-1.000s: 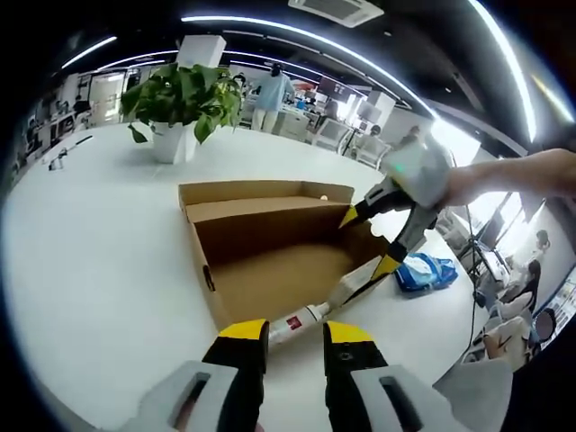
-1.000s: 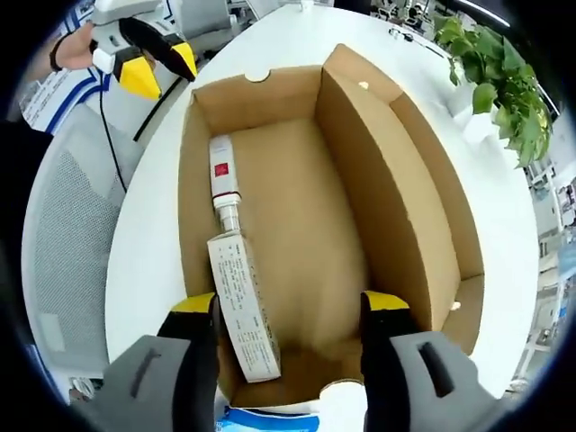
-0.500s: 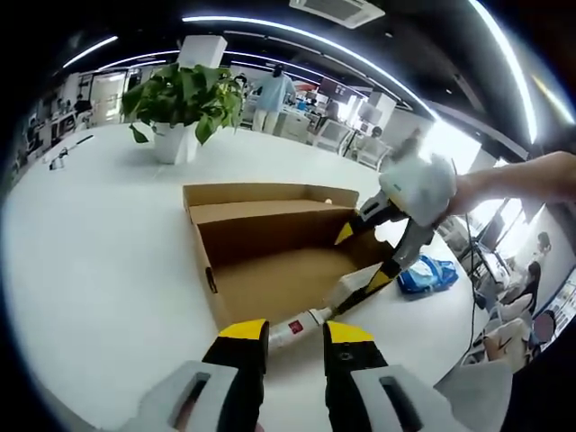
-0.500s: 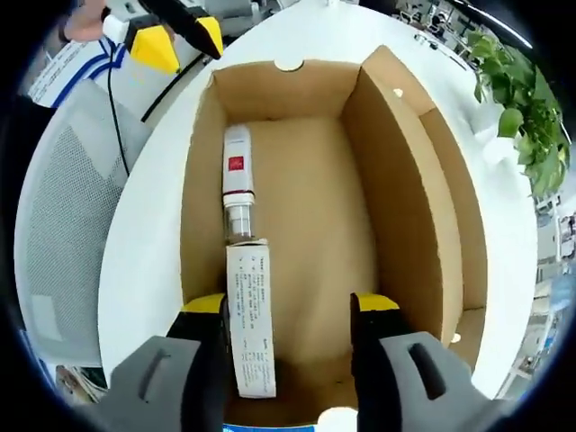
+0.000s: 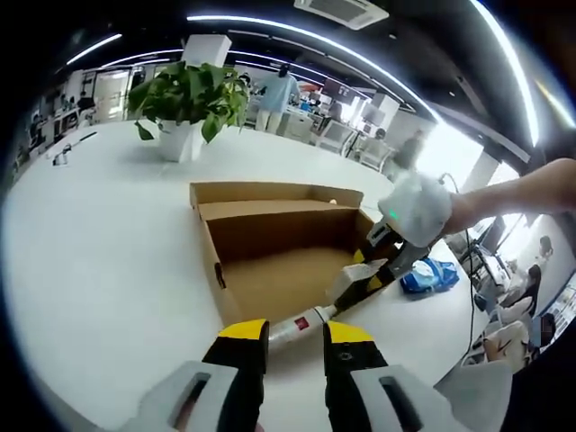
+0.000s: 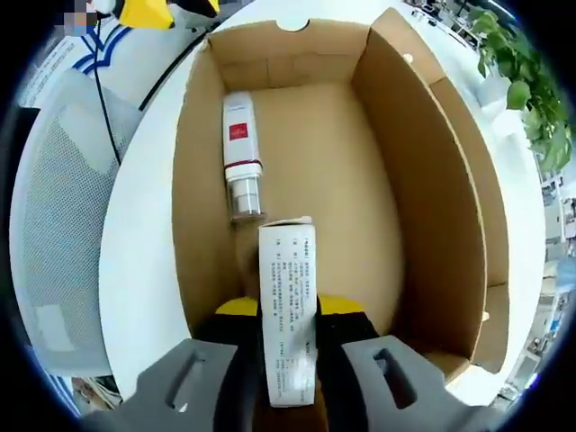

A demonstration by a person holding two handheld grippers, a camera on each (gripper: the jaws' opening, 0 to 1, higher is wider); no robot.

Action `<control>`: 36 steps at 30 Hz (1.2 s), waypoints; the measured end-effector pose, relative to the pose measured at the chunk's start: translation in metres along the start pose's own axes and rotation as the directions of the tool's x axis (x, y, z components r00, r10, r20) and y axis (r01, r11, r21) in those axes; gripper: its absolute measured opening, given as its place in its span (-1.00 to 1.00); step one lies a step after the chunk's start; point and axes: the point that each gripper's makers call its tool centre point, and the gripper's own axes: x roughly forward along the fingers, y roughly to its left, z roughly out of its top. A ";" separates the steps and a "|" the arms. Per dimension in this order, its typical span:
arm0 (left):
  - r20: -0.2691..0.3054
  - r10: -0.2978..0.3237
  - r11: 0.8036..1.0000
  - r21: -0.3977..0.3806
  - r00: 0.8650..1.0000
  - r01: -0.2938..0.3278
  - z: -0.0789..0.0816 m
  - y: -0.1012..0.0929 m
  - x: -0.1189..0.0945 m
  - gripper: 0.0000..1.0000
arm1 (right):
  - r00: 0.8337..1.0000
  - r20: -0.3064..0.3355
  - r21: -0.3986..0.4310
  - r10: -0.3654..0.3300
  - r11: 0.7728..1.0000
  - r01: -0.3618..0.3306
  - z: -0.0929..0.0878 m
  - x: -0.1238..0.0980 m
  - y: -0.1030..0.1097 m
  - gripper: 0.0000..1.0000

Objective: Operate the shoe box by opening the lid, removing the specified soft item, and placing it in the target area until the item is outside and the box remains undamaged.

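The right tool [image 6: 288, 310] is clamped on a white printed carton [image 6: 288, 310], its yellow-tipped jaws pressed to the carton's two long sides. The carton's long axis runs straight ahead along the jaws, its far end pointing deeper into the open shoe box [image 6: 396, 135]. Just beyond that far end, slightly to the left, a white tube [image 6: 241, 153] with a red label lies on the box floor beside the left wall; its long axis also runs away from the tool, cap end nearest the carton, and whether the two touch cannot be told.

In the left gripper view the left tool [image 5: 292, 335] hangs above the white desk [image 5: 99, 270] at the near edge of the shoe box [image 5: 270, 234], jaws parted with nothing between them. The tube [image 5: 301, 326] shows directly ahead of its tips, slanting up to the right toward the carton [image 5: 355, 281], which the right tool [image 5: 376, 270] grips inside the box. A potted plant [image 5: 189, 99] stands well beyond the box, and a blue packet [image 5: 430, 274] lies on the desk past the right tool.
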 end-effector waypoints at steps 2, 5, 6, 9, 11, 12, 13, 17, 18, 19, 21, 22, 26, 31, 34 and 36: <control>0.001 -0.003 1.000 0.001 1.000 0.003 0.001 -0.001 0.000 -0.52 | 1.000 -0.004 -0.014 -0.007 1.000 0.007 0.000 0.000 0.002 -0.63; 0.003 -0.005 1.000 0.007 1.000 0.005 0.003 -0.002 0.001 -0.52 | 1.000 -0.003 -0.019 -0.017 1.000 0.017 0.000 -0.002 0.001 -0.63; 0.004 -0.006 1.000 0.007 1.000 0.006 0.004 -0.003 0.001 -0.52 | 1.000 -0.001 -0.018 -0.017 1.000 0.017 0.001 -0.003 0.001 -0.63; 0.005 -0.009 1.000 0.013 1.000 0.009 0.005 -0.005 0.001 -0.52 | 1.000 0.007 -0.016 -0.023 1.000 0.023 0.001 -0.007 0.000 -0.63; 0.006 -0.010 1.000 0.017 1.000 0.010 0.006 -0.006 0.001 -0.52 | 1.000 0.010 -0.017 -0.029 0.999 0.030 0.002 -0.009 0.000 -0.63; 0.006 -0.011 1.000 0.019 1.000 0.011 0.006 -0.007 0.001 -0.52 | 0.999 0.013 -0.017 -0.035 0.999 0.035 0.003 -0.011 -0.001 -0.63; 0.006 -0.011 1.000 0.021 1.000 0.011 0.006 -0.007 0.000 -0.52 | 0.999 0.016 -0.017 -0.039 0.999 0.040 0.003 -0.013 -0.001 -0.63; 0.009 -0.013 0.999 0.030 1.000 0.013 0.009 -0.008 -0.001 -0.52 | 0.998 0.039 -0.004 -0.048 0.999 0.048 0.007 -0.023 -0.003 -0.63; 0.009 -0.013 0.999 0.031 1.000 0.013 0.009 -0.009 -0.001 -0.52 | 0.997 0.044 -0.010 -0.057 0.998 0.057 0.007 -0.026 -0.003 -0.63; 0.010 -0.014 0.999 0.033 1.000 0.013 0.010 -0.009 -0.001 -0.52 | 0.997 0.046 -0.017 -0.063 0.998 0.064 0.007 -0.029 -0.004 -0.63; 0.008 -0.017 0.999 0.039 1.000 0.017 0.010 -0.012 -0.001 -0.52 | 0.996 0.050 -0.020 -0.071 0.997 0.072 0.006 -0.034 -0.004 -0.63; 0.008 -0.020 0.999 0.043 1.000 0.019 0.011 -0.013 -0.001 -0.52 | 0.996 0.057 -0.015 -0.073 0.997 0.073 0.007 -0.036 -0.004 -0.63; 0.008 -0.026 0.998 0.050 1.000 0.026 0.012 -0.017 0.000 -0.50 | 0.993 0.074 -0.019 -0.097 0.995 0.098 0.010 -0.049 -0.005 -0.63; 0.008 -0.037 0.997 0.062 0.999 0.036 0.015 -0.024 0.002 -0.47 | 0.986 0.099 -0.050 -0.134 0.989 0.140 0.013 -0.067 -0.005 -0.63; 0.007 -0.043 0.996 0.074 0.999 0.043 0.016 -0.028 0.002 -0.46 | 0.983 0.109 -0.057 -0.151 0.986 0.158 0.012 -0.078 -0.005 -0.63; 0.004 -0.048 0.996 0.080 0.999 0.047 0.016 -0.031 0.003 -0.44 | 0.979 0.119 -0.054 -0.164 0.984 0.172 0.012 -0.084 -0.006 -0.63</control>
